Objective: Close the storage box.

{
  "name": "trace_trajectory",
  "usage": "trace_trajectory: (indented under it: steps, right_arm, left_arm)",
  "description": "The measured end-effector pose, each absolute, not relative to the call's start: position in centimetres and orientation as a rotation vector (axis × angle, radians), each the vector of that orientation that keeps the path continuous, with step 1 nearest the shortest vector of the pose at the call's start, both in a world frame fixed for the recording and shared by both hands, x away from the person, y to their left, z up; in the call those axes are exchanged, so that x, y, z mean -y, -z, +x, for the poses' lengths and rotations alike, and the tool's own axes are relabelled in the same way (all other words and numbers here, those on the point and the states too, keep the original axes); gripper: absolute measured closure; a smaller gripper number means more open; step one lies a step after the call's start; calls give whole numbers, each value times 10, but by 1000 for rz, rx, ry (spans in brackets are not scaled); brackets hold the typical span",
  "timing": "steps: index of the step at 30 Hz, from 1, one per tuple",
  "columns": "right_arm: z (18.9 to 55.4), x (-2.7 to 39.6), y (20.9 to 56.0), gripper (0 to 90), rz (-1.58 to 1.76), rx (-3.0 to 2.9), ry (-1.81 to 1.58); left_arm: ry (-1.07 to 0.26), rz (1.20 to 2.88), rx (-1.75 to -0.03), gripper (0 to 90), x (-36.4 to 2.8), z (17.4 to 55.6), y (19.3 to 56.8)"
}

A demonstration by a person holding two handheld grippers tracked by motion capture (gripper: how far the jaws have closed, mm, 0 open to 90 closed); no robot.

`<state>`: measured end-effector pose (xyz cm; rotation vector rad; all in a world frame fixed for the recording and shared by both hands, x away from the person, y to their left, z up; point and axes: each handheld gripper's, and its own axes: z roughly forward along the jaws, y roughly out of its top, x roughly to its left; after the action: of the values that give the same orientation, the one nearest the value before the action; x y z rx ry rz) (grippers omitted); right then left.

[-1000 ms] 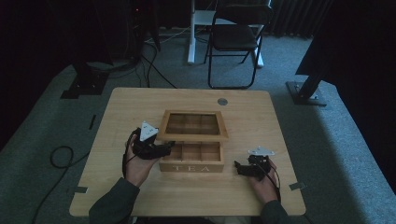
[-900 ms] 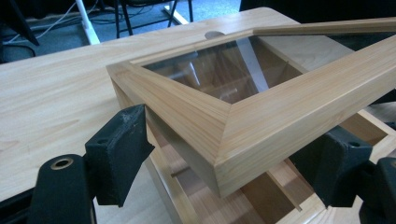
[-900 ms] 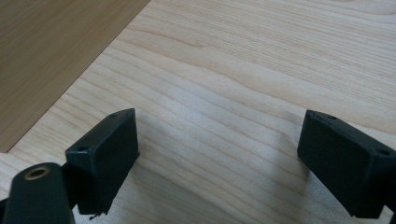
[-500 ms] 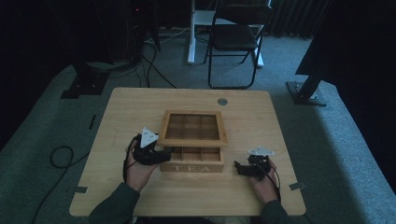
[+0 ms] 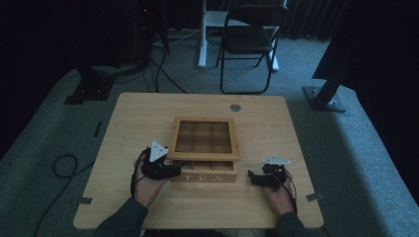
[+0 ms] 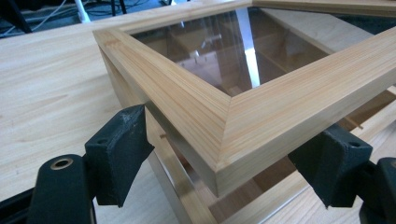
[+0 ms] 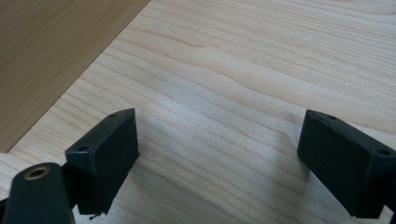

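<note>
The lid (image 6: 243,116) of the tea box (image 5: 203,170) at the table's (image 5: 148,113) middle is being straddled at its raised corner by the spread left gripper (image 6: 224,172), while the right gripper (image 7: 217,154) is being held released over bare wood.

A black folding chair (image 5: 249,39) stands beyond the table (image 5: 133,123), cables (image 5: 64,165) trailing across the floor.

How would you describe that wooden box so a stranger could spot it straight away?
On the pale wooden table, look near the front edge, between the person's two hands. There sits a square wooden box with TEA lettered on its front and a glass-paned lid partly raised, the left tool at its corner.
</note>
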<state>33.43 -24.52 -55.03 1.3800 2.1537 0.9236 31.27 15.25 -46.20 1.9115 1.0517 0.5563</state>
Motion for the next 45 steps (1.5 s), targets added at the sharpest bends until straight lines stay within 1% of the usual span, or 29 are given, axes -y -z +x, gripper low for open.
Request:
trace_trajectory:
  steps: [13, 39, 45]
  right_arm:
    - [334, 245, 550, 120, 1380, -2154, -922]
    - [334, 245, 550, 120, 1380, -2153, -924]
    - [334, 245, 550, 121, 1383, -2150, -923]
  left_arm:
    - [-544, 1925, -1047, 238, -152, 308, 470]
    - [-545, 1949, -1043, 238, -151, 304, 480]
    - [-524, 1973, -1036, 238, -151, 302, 484]
